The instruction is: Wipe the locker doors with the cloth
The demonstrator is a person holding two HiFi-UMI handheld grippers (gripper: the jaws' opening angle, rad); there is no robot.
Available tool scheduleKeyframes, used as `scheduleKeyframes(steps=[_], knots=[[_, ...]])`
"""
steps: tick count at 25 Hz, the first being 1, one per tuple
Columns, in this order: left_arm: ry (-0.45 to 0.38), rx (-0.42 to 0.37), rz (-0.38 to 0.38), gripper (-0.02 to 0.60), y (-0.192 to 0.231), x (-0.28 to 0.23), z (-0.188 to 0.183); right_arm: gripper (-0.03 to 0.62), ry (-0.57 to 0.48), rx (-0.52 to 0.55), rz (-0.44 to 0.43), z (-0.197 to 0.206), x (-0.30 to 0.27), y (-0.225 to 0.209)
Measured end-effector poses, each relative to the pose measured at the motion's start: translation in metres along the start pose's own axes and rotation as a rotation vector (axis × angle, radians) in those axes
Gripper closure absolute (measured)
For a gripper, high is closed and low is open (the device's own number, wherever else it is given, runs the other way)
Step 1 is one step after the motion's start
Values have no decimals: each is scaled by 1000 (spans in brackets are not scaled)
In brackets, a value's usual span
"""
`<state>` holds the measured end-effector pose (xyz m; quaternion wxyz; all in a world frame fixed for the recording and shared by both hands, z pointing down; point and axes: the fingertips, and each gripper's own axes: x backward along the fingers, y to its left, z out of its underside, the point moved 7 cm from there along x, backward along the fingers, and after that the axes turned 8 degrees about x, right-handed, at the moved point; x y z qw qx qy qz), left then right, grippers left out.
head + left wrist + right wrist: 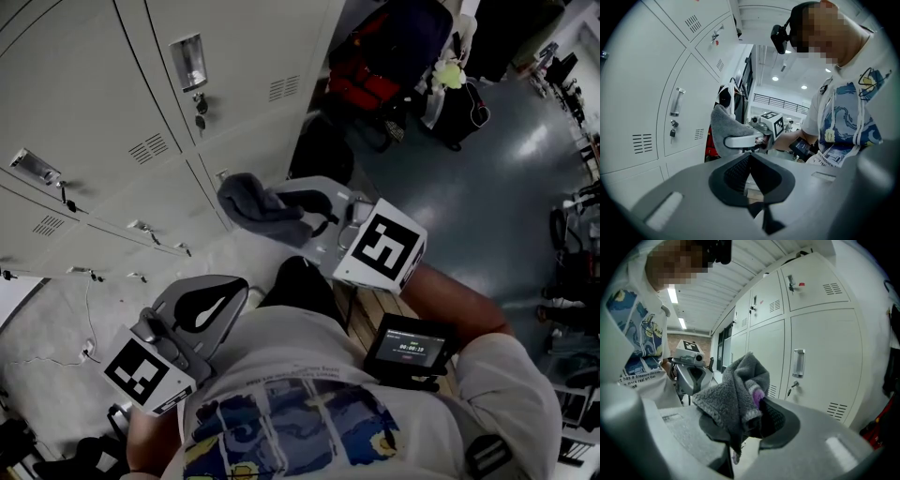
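Pale grey locker doors [112, 84] fill the left of the head view, each with a metal handle, a keyed lock and a small vent. A glossy grey floor [487, 187] runs off to the right, with red and dark bags [375, 56] piled at the end of the row.

My right forearm reaches forward from the lower right. A small screen unit [405, 347] sits at that wrist, its digits too small for me to read. The right tongs [274, 202] point left toward the lockers and are clenched on the grey cloth [258, 208], which bunches over the tips and shows a purple patch in the right gripper view. The cloth is close to the lower doors, but I cannot tell whether it touches them.

The left tongs [236, 285] sit low against my body, angled up toward the right ones, tips pressed together with nothing between them.

Each marker cube shows 1 black-and-white square pattern. The small print on the T-shirt [309, 422] is illegible.
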<state>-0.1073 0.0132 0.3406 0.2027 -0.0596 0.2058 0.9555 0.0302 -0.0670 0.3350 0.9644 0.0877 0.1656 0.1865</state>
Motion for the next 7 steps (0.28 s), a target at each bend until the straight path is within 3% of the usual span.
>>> scheduleKeyframes(steps=[7], knots=[[5,64,54,578,2,4,17,490,41,-9,49,11,14,21]])
